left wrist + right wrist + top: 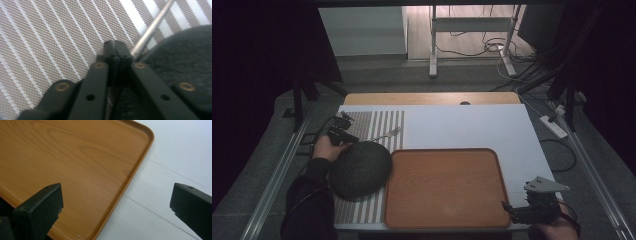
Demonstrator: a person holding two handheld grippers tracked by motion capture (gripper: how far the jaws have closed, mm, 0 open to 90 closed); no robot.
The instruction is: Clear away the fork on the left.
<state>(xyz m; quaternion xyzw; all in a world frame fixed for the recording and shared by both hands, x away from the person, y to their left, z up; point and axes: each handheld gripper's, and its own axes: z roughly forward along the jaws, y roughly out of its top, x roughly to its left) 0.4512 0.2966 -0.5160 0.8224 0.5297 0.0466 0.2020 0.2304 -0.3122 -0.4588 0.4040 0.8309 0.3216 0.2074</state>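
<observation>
Left gripper [343, 131]: it is near the left edge of the table [462, 125], over the striped placemat [377, 125]. In the left gripper view its jaws are pressed together and nothing is between them.
Fork [388, 134]: it lies on the placemat, just beyond the bowl. In the left gripper view its metal handle [152, 27] runs just beside the closed jaw tips; I cannot tell if they touch.
Bowl [360, 169]: dark and round, it seems to lie upside down on the placemat, between the left hand [327, 147] and the tray; its rim reaches the left edge of the tray.
Tray [447, 187]: wooden colour, at the front edge of the table, in the middle.
Right gripper [532, 210]: it is at the front right corner of the table, beside the front right corner of the tray. Its jaws are wide apart and hold nothing.
</observation>
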